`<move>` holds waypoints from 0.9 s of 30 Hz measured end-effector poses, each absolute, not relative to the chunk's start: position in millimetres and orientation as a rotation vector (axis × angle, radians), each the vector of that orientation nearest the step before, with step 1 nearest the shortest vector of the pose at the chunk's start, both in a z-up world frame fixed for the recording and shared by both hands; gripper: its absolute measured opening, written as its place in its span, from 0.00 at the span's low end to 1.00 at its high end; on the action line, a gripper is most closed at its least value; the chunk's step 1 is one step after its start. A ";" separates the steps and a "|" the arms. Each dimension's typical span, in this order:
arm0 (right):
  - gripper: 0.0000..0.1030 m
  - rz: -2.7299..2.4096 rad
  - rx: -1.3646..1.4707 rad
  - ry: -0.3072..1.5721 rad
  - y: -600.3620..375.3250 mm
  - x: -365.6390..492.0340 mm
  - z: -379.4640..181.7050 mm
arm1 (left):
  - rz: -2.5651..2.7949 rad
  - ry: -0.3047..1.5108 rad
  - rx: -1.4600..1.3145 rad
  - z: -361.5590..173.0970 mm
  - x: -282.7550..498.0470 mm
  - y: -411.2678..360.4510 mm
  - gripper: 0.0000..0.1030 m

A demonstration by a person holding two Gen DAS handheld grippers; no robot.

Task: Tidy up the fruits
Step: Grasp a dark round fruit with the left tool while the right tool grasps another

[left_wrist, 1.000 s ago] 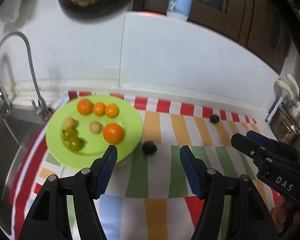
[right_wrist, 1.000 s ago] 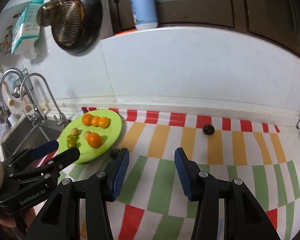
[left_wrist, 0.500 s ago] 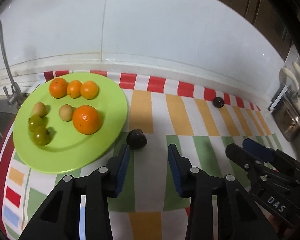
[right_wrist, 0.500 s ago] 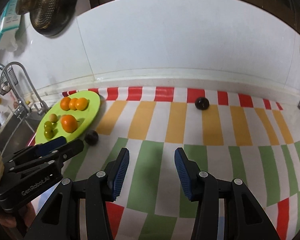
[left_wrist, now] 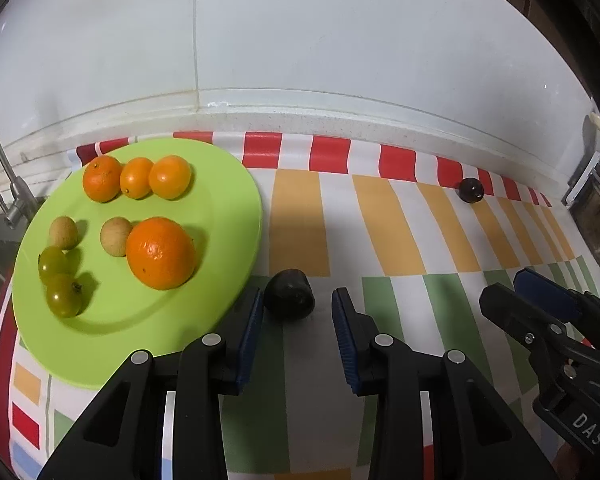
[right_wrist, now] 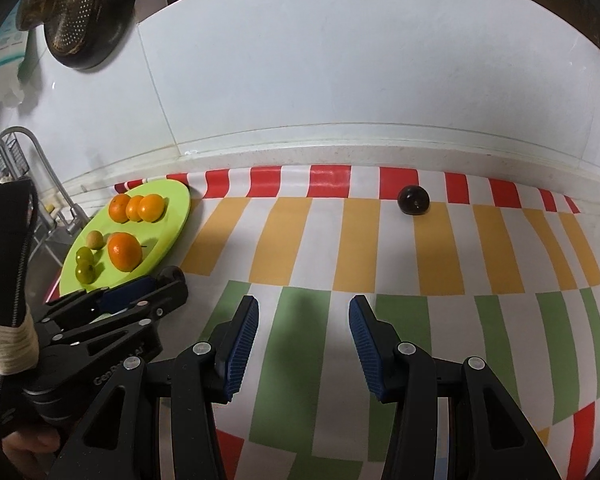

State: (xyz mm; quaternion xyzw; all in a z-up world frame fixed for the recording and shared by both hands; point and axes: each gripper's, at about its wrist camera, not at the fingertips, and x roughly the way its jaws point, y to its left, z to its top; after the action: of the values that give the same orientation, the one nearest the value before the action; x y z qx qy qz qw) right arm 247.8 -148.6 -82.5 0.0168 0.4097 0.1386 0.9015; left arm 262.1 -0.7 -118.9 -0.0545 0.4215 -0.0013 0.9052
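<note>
Just ahead of the left gripper (left_wrist: pixel 296 310) on the striped cloth (left_wrist: pixel 392 232), a dark fruit (left_wrist: pixel 289 293) sits beside the green plate (left_wrist: pixel 224 208) — jaws narrowed, flanking it without gripping, presumably to lift it in. Farther off, the right gripper (right_wrist: pixel 303 322) hangs part-open and empty; a second dark fruit (right_wrist: pixel 413 199) lies near the wall — likely next.

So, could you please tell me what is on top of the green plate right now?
The green plate holds four oranges, two tan round fruits and two green ones. Its near rim is hidden behind the left gripper's fingers.
</note>
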 end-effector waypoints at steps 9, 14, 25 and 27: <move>0.47 0.278 0.036 0.855 -149.8 250.9 -86.3 | -0.005 0.880 -0.077 -120.8 268.9 -4.6 0.26; 0.47 0.274 0.037 0.857 -150.2 251.5 -86.7 | -0.017 0.886 -0.064 -124.5 271.3 -6.9 0.26; 0.47 0.250 0.054 0.855 -164.5 259.0 -86.0 | -0.081 0.863 -0.019 -110.5 279.2 -23.4 0.25; 0.47 0.240 0.055 0.853 -168.9 262.8 -85.8 | -0.098 0.856 -0.007 -106.4 283.1 -27.8 0.25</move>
State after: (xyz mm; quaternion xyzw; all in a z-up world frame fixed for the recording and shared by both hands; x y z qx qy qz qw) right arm 262.8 -168.9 -85.8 0.0265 0.4126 0.1159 0.9031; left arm 283.1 -27.8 -106.4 -0.0034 0.4148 -0.0477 0.9086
